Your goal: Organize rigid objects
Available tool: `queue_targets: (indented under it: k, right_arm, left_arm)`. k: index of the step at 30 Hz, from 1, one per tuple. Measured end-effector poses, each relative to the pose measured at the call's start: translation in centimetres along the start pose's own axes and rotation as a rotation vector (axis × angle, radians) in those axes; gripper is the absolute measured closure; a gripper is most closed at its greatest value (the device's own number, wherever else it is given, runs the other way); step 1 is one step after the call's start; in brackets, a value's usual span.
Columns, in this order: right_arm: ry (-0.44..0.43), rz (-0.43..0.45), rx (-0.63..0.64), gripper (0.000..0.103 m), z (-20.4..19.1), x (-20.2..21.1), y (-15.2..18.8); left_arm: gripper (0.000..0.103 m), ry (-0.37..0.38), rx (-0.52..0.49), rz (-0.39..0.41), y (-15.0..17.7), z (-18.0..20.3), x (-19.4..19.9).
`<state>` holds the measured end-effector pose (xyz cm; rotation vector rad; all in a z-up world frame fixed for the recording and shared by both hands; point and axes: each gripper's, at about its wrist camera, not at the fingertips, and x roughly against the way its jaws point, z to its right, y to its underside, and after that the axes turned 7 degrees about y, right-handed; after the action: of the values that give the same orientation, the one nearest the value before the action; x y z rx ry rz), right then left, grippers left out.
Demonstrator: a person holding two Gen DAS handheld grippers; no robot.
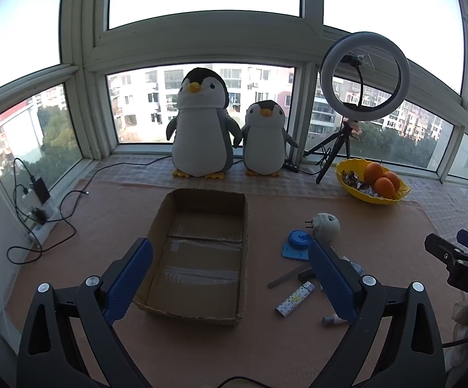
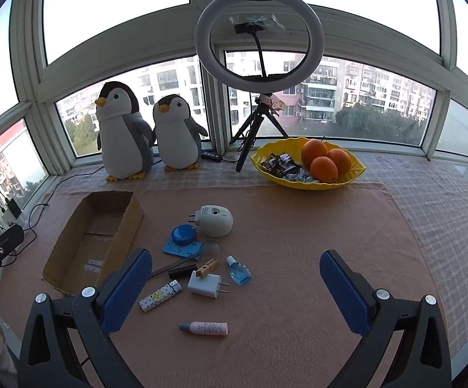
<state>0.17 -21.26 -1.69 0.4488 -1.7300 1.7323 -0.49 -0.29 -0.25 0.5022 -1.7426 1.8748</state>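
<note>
An open, empty cardboard box (image 1: 198, 252) (image 2: 95, 242) lies on the orange cloth. Right of it lie small items: a white round plug-in device (image 2: 216, 223) (image 1: 326, 224), a blue round case on a blue card (image 2: 182, 237) (image 1: 298, 241), a patterned lighter (image 2: 160, 296) (image 1: 295, 299), a white charger (image 2: 205, 283), a wooden clothespin (image 2: 207, 266), a blue bottle (image 2: 239, 270), a pink tube (image 2: 206, 328), a dark-handled file (image 2: 172, 268). My left gripper (image 1: 230, 252) is open above the box's near end. My right gripper (image 2: 235, 265) is open, the items between and ahead of its fingers.
A yellow bowl (image 2: 353, 177) (image 1: 347, 182) with oranges and sweets sits at the back right. Two plush penguins (image 1: 201, 123) (image 2: 124, 132) and a ring light on a tripod (image 2: 260, 38) (image 1: 365, 76) stand by the window. Chargers and cables (image 1: 37, 200) lie at the left.
</note>
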Motion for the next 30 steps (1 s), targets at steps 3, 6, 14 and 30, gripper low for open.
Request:
queue_targets:
  k: [3, 6, 14, 30]
  right_arm:
    - [-0.002, -0.005, 0.0, 0.0, -0.06, -0.1, 0.04]
    - [-0.002, -0.009, -0.002, 0.0, -0.09, -0.15, 0.06]
    - [0.002, -0.027, -0.001, 0.0, -0.23, -0.67, 0.17]
    - [0.003, -0.041, 0.009, 0.0, -0.58, -0.95, 0.45]
  left_arm:
    - [0.006, 0.001, 0.0, -0.004, -0.02, 0.08, -0.13]
    - [0.006, 0.001, -0.002, -0.004, 0.0, 0.13, -0.18]
    - [0.006, 0.004, 0.005, -0.011, -0.06, -0.21, -0.43]
    - [0.006, 0.009, 0.012, -0.024, -0.06, -0.74, -0.89]
